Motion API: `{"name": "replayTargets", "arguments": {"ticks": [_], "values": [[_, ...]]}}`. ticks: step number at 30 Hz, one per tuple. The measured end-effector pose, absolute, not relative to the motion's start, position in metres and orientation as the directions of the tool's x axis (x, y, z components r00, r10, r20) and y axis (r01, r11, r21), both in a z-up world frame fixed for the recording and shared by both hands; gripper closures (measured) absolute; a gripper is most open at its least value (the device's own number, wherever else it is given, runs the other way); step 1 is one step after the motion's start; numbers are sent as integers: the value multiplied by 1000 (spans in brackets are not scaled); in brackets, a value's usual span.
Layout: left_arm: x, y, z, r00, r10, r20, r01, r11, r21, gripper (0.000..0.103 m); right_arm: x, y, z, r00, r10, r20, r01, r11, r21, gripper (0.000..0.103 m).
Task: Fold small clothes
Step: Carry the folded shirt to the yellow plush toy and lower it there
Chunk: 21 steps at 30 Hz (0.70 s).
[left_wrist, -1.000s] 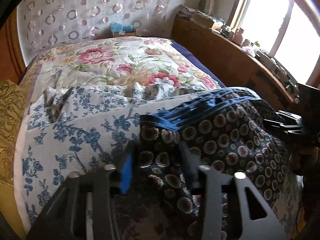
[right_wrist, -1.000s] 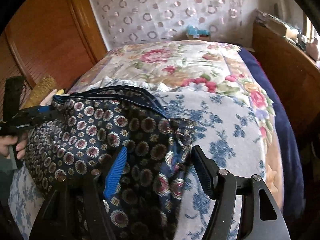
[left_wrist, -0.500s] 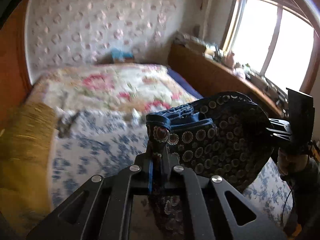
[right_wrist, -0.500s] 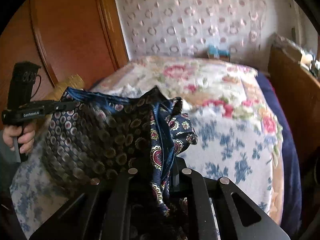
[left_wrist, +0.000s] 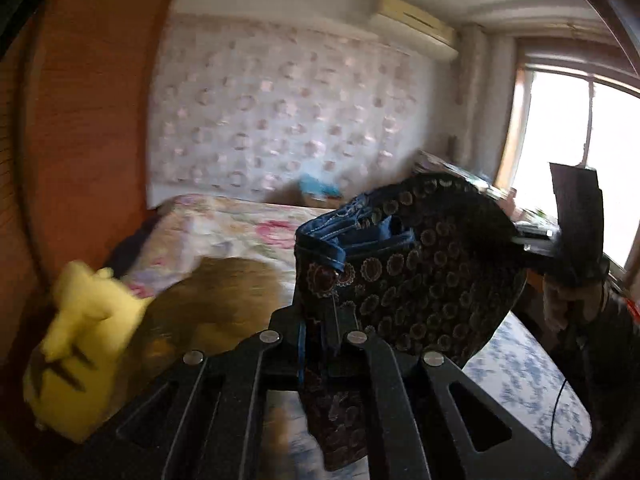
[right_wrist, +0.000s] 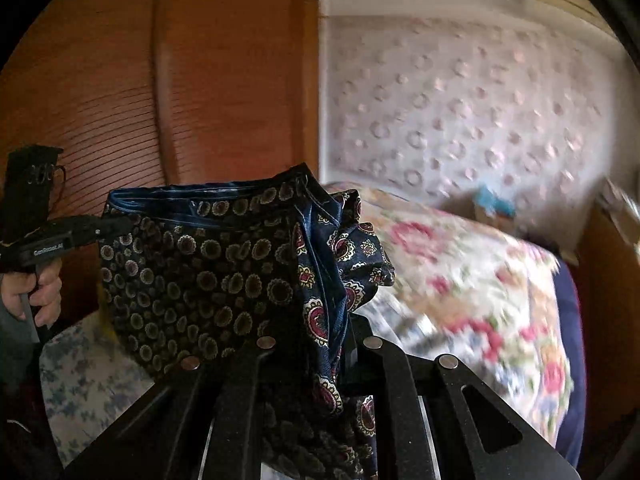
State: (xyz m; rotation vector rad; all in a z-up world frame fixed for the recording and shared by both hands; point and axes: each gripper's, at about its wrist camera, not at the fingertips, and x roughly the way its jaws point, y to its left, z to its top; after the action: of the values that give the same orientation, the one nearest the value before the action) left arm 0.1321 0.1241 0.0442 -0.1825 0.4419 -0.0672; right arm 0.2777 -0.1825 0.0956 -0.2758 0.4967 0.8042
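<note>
A small dark navy garment (left_wrist: 416, 276) with round floral medallions and a blue waistband hangs in the air above the bed, stretched between both grippers. My left gripper (left_wrist: 320, 332) is shut on its left corner. My right gripper (right_wrist: 328, 332) is shut on its right corner, where the cloth bunches (right_wrist: 352, 248). In the left wrist view the right gripper (left_wrist: 536, 244) shows at the far side of the garment. In the right wrist view the left gripper (right_wrist: 96, 232) shows at the far left, held by a hand.
The bed carries a floral quilt (right_wrist: 472, 276) and a blue-and-white floral sheet (left_wrist: 520, 364). A yellow plush toy (left_wrist: 80, 348) and a gold cushion (left_wrist: 216, 304) lie at the left. A wooden wardrobe (right_wrist: 160, 80) stands left, a window (left_wrist: 592, 152) right.
Both grippers closed on the garment's corners and lifted it off the bed into the air. The views tilted up toward the wall and ceiling.
</note>
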Motion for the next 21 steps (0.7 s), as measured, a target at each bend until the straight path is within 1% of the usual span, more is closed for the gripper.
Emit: {"name": "replayTargets", "arguments": {"ticks": [5, 8, 12, 14, 16, 17, 18, 19, 21], "values": [[107, 174, 14, 898, 4, -440, -123, 963, -241, 98, 311, -105, 103, 481, 664, -572, -842, 531, -92, 91], [96, 189, -3, 887, 48, -460, -184, 949, -255, 98, 332, -52, 98, 442, 658, -610, -878, 455, -146, 91], [97, 201, -23, 865, 87, -495, -227, 946, -230, 98, 360, 11, 84, 357, 676, -644, -924, 356, -138, 91], [100, 207, -34, 845, 105, -524, -248, 945, -211, 98, 380, 39, 71, 341, 665, -664, -929, 344, -133, 91], [99, 213, -41, 834, 105, -542, -251, 946, -203, 98, 390, 55, 62, 355, 645, -677, -925, 345, -156, 89], [100, 214, -44, 828, 105, -551, -253, 947, -200, 98, 391, 63, 57, 373, 630, -681, -918, 359, -171, 87], [102, 215, -48, 820, 110, -561, -261, 945, -195, 98, 394, 68, 54, 382, 618, -687, -911, 377, -167, 78], [101, 215, -49, 817, 114, -565, -265, 945, -192, 98, 392, 77, 57, 395, 604, -693, -901, 402, -163, 65], [99, 214, -50, 815, 112, -568, -263, 946, -191, 98, 395, 76, 60, 414, 605, -680, -880, 457, -130, 53]]}}
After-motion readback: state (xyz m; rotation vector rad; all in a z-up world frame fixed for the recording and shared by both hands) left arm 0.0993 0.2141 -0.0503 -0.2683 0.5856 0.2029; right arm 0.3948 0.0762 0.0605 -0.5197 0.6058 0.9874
